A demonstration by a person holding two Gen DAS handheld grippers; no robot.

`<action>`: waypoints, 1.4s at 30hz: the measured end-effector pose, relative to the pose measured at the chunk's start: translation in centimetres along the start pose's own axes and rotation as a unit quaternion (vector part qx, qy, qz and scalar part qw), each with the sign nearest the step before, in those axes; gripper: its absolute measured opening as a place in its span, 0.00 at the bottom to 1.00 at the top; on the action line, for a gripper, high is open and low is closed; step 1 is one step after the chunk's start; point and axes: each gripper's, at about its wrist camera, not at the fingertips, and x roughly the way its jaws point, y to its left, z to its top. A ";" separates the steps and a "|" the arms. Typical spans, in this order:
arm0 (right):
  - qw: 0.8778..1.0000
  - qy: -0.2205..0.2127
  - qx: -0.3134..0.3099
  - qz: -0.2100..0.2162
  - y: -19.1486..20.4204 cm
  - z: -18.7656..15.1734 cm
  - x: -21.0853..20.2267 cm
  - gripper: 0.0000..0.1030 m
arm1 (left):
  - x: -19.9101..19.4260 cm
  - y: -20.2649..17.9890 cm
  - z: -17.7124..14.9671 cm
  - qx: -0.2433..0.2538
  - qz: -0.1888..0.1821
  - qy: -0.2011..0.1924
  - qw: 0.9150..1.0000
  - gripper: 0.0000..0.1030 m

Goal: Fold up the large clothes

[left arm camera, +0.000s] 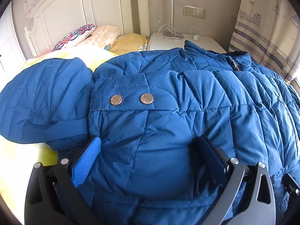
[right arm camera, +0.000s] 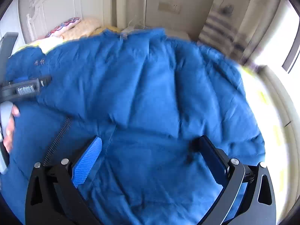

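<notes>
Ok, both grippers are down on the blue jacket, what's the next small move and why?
Probably close the left gripper on the padded fabric bulging between its open fingers, just below the two snap buttons. The jacket lies spread over the bed, nothing is gripped yet, and the right gripper is open too, its view blurred.

Bright daylight throughout, entering from the right. Blown out to white at the window point(right arm camera: 285, 43) in the right wrist view, washing over the yellow-green bedsheet point(right arm camera: 262, 101) beside it. Sharp focus in the left wrist view: crisp stitching and two glinting snap buttons point(left arm camera: 131, 99) on the blue down jacket point(left arm camera: 168, 93). Heavy motion blur across the right wrist view, smearing wall, curtain point(right arm camera: 225, 33) and jacket seams. Strong fisheye bending, black vignette at all corners.
</notes>
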 end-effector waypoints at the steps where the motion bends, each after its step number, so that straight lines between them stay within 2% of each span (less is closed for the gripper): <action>1: 1.000 -0.002 0.003 0.000 -0.1 0.0 -0.1 0.96 | 0.0 0.0 0.0 0.001 0.001 0.000 1.000 0.98; 4: 1.000 0.001 -0.008 -0.017 0.5 -0.1 -0.1 0.96 | 0.0 -0.3 0.1 0.006 0.008 0.002 1.000 0.98; 8: 1.000 0.004 -0.002 -0.010 0.6 -0.1 -0.1 0.96 | -1.2 -0.1 -0.4 0.032 -0.004 0.012 0.999 0.96; 10: 1.000 0.005 -0.003 -0.012 0.8 -0.2 -0.3 0.96 | -4.1 2.4 -0.9 0.001 -0.060 -0.013 0.998 0.95; 11: 1.000 0.005 -0.004 -0.012 0.7 -0.3 -0.3 0.96 | -6.1 5.2 -1.3 -0.044 -0.085 -0.045 0.994 0.95; 12: 1.000 0.005 -0.004 -0.012 0.3 0.0 0.1 0.96 | -7.5 7.8 -1.6 -0.085 -0.096 -0.068 0.989 0.95; 14: 1.000 0.006 -0.001 -0.009 0.2 0.0 0.1 0.96 | -9.6 14.3 -2.6 -0.188 -0.110 -0.108 0.970 0.95; 16: 1.000 0.006 0.000 -0.008 0.1 0.0 0.2 0.96 | -10.5 22.5 -4.4 -0.314 -0.114 -0.119 0.935 0.93; 17: 1.000 0.006 -0.001 -0.008 0.2 0.0 0.1 0.96 | -10.5 26.9 -5.7 -0.378 -0.110 -0.123 0.911 0.91; 19: 1.000 0.006 -0.002 -0.009 0.1 0.0 0.1 0.96 | -10.4 32.7 -7.4 -0.448 -0.085 -0.126 0.881 0.84; 21: 1.000 0.005 -0.002 -0.010 0.1 0.0 0.0 0.96 | -9.9 37.4 -8.3 -0.492 -0.064 -0.126 0.859 0.80; 22: 1.000 0.005 -0.002 -0.010 0.1 0.0 0.1 0.96 | -9.4 39.2 -8.5 -0.505 -0.059 -0.124 0.852 0.77; 23: 1.000 0.005 -0.002 -0.010 0.2 0.0 0.1 0.96 | -8.8 40.7 -8.5 -0.516 -0.055 -0.121 0.846 0.70; 24: 1.000 0.005 -0.002 -0.010 0.1 0.0 0.0 0.96 | -8.0 42.3 -8.2 -0.522 -0.051 -0.118 0.843 0.67; 27: 1.000 0.005 -0.002 -0.009 0.1 -0.1 0.0 0.96 | -6.3 44.3 -6.9 -0.516 -0.052 -0.123 0.846 0.65; 28: 1.000 0.005 -0.002 -0.010 0.1 0.0 0.1 0.96 | -5.9 44.6 -6.5 -0.516 -0.052 -0.125 0.846 0.59; 29: 1.000 0.005 -0.002 -0.009 0.1 0.0 0.1 0.96 | -5.4 45.0 -6.2 -0.522 -0.059 -0.128 0.841 0.34; 30: 1.000 0.005 -0.002 -0.009 0.1 0.0 0.1 0.96 | -5.3 45.0 -6.4 -0.533 -0.061 -0.127 0.835 0.19; 31: 1.000 0.005 -0.002 -0.010 0.1 0.0 0.1 0.96 | -5.4 45.0 -6.7 -0.555 -0.072 -0.142 0.816 0.13; 32: 1.000 0.005 -0.002 -0.008 0.1 0.0 0.1 0.96 | -6.0 44.7 -6.8 -0.559 -0.072 -0.162 0.810 0.10; 33: 1.000 0.004 -0.002 -0.008 0.1 -0.1 0.0 0.96 | -6.6 44.1 -6.3 -0.551 -0.067 -0.175 0.813 0.09; 34: 1.000 0.001 -0.002 -0.007 0.1 -0.1 -0.1 0.96 | -8.1 42.2 -5.0 -0.519 -0.060 -0.197 0.830 0.08; 36: 1.000 -0.010 0.000 -0.002 0.1 -0.1 -0.5 0.96 | -10.3 38.3 -2.7 -0.459 -0.069 -0.225 0.857 0.07; 38: 0.999 -0.046 0.012 0.013 -0.1 -0.2 -1.8 0.96 | -12.9 32.0 0.2 -0.377 -0.109 -0.245 0.886 0.06; 40: 0.995 -0.090 0.029 0.033 -0.7 -0.4 -3.3 0.96 | -14.3 26.0 2.4 -0.298 -0.144 -0.248 0.910 0.06; 42: 0.991 -0.117 0.053 0.025 -1.5 -0.6 -4.3 0.96 | -15.3 19.1 4.0 -0.209 -0.177 -0.244 0.930 0.06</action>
